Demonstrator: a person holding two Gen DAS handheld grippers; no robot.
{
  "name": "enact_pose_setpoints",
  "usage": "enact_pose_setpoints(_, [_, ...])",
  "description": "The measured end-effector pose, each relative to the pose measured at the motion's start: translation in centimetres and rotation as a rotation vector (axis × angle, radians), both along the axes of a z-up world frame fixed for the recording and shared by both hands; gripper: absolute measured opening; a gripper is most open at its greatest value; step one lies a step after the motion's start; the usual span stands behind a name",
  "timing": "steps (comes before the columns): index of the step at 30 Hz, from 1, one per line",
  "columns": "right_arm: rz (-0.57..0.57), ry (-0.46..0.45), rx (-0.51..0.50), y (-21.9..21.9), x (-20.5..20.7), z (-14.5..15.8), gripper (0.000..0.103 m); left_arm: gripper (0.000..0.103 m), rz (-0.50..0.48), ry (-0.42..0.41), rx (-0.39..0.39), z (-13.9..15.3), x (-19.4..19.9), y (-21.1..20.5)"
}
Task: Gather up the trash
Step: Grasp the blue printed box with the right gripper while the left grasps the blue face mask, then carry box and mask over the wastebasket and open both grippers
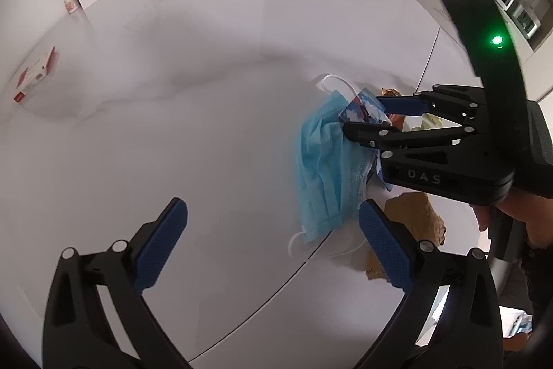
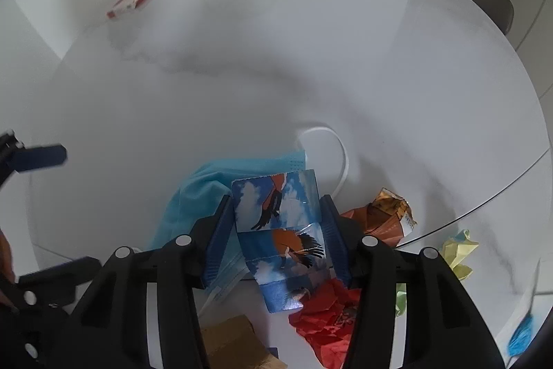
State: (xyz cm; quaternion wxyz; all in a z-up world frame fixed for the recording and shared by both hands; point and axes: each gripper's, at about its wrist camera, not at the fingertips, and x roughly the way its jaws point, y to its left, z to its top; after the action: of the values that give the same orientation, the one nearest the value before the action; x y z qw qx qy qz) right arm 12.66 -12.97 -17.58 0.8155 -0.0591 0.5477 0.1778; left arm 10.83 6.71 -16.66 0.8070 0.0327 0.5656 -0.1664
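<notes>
On the white surface (image 2: 345,75) the blue mask (image 2: 207,182) lies low and centre in my right view, trash heaped at the edge below it; the bird-print wrapper (image 2: 280,230) runs lengthwise between my right tool (image 2: 276,241) pads, half-closed and pinching its sides. My left tool (image 1: 273,241) hangs wide open and empty, the mask just to its right.

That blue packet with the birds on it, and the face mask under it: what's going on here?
A person is clearing trash off a white table with a handheld gripper in each hand. The right gripper has its blue pads against both sides of the blue packet, which lies on top of a blue face mask at the table's edge. The left gripper hangs open over the table beside the mask, holding nothing. More crumpled wrappers lie below the edge.
</notes>
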Motion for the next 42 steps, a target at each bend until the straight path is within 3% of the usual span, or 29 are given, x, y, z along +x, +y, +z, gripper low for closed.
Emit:
enact_pose_setpoints(6, [-0.077,0.015,0.162,-2.6,0.1,1.1,0.051,0.095,-0.027,0.02,-0.041,-1.3,1.1,-1.5])
enact_pose_setpoints(12, [-0.084,0.029,0.202,-3.1,0.1,1.2,0.051,0.093,-0.068,-0.005,-0.039,-2.9,3.0,-3.1])
enact_pose_setpoints(14, [-0.081,0.035,0.207,-3.2,0.1,1.1,0.051,0.085,-0.08,-0.002,-0.061,-3.6,3.6,-3.3])
enact_pose_setpoints(19, [-0.077,0.05,0.21,-3.1,0.8,0.7,0.051,0.031,-0.111,0.042,-0.115,-5.0,4.2,-3.6])
enact_pose_setpoints(24, [-0.084,0.053,0.219,-2.9,1.2,0.7,0.051,0.013,-0.072,-0.001,-0.087,-5.0,3.6,-2.7])
enact_pose_setpoints(28, [-0.101,0.044,0.244,-2.8,1.7,0.9,0.051,0.011,-0.001,-0.007,-0.083,-4.6,3.0,-1.0])
enact_pose_setpoints(34, [-0.155,-0.032,0.361,-4.2,1.4,4.2,0.051,0.011,0.074,-0.063,-0.071,-0.9,1.7,1.4])
enact_pose_setpoints(42, [-0.241,-0.167,0.424,-8.3,-3.5,10.1,0.051,0.011,0.044,-0.141,-0.096,5.1,-1.6,0.2])
